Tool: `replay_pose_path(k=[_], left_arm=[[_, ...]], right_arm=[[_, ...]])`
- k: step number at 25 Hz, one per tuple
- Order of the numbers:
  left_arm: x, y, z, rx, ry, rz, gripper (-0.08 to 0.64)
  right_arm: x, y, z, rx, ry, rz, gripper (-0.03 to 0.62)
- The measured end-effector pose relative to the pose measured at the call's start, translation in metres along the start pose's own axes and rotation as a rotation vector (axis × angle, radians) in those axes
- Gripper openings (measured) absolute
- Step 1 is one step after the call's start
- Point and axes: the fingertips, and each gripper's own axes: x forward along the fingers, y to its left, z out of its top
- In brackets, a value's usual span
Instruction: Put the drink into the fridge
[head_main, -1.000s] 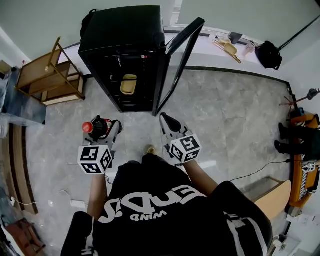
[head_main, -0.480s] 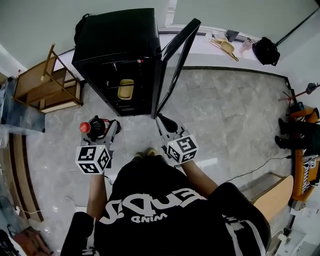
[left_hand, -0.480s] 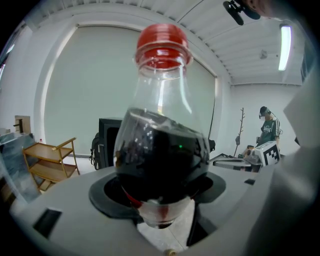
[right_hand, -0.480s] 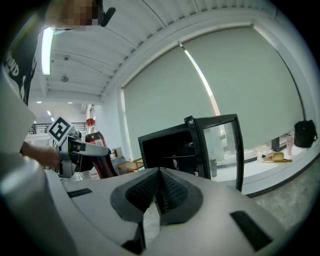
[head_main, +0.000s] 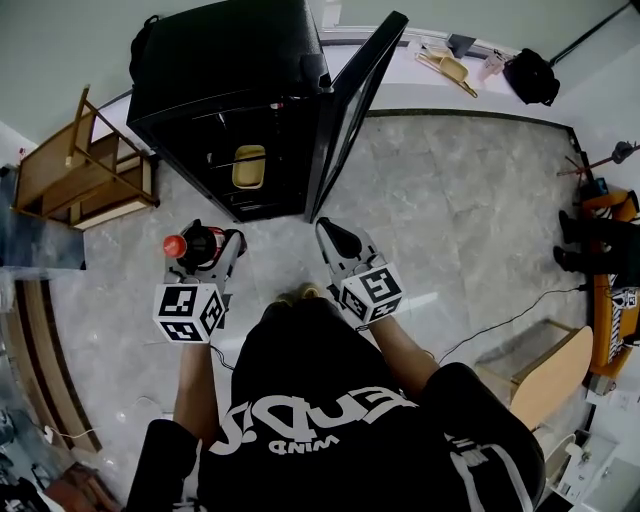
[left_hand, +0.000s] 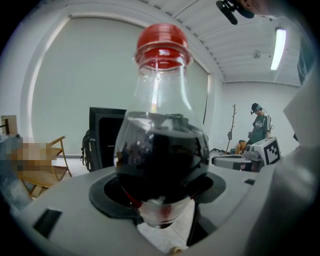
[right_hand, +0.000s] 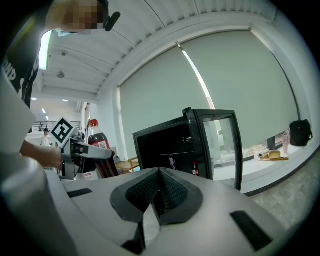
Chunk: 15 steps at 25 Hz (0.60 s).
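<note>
Grey stone-look floor (head_main: 470, 220) spreads beneath a person in a black printed shirt (head_main: 330, 420), who holds both forearms out in front, a gripper in each hand. The left gripper (head_main: 212, 252) is clamped on the body of the drink bottle (head_main: 198, 238), which stands upright between its jaws. The left gripper view shows dark liquid filling the bulge, a clear neck and a red cap (left_hand: 161, 42) on top. The right gripper (head_main: 335, 238), level with the left and a little apart from it, carries nothing, its ribbed pads pressed together.

Both grippers point toward a black fridge (head_main: 225, 90) ahead of them and touch no part of it. Its glass door (head_main: 355, 110) hangs wide open ahead of the right gripper. On a wire shelf inside, ahead of the left gripper, sits a yellow item (head_main: 248, 165). The right gripper view also shows a small red-capped bottle (right_hand: 195, 170) low in the cabinet.

Off to the outer side of the left gripper stands a wooden chair (head_main: 80, 165). Beyond the open door, a pale ledge (head_main: 400, 100) along the wall bears a black bag (head_main: 530, 78). A second person (left_hand: 259, 127) stands far off in the left gripper view.
</note>
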Motion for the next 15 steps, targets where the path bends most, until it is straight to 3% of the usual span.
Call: replay_pose_path(k=[15], left_arm=[[0.032, 0.029, -0.067, -0.008, 0.015, -0.014, 0.311]], right_arm=[[0.035, 0.009, -0.051, 0.001, 0.002, -0.006, 0.025]])
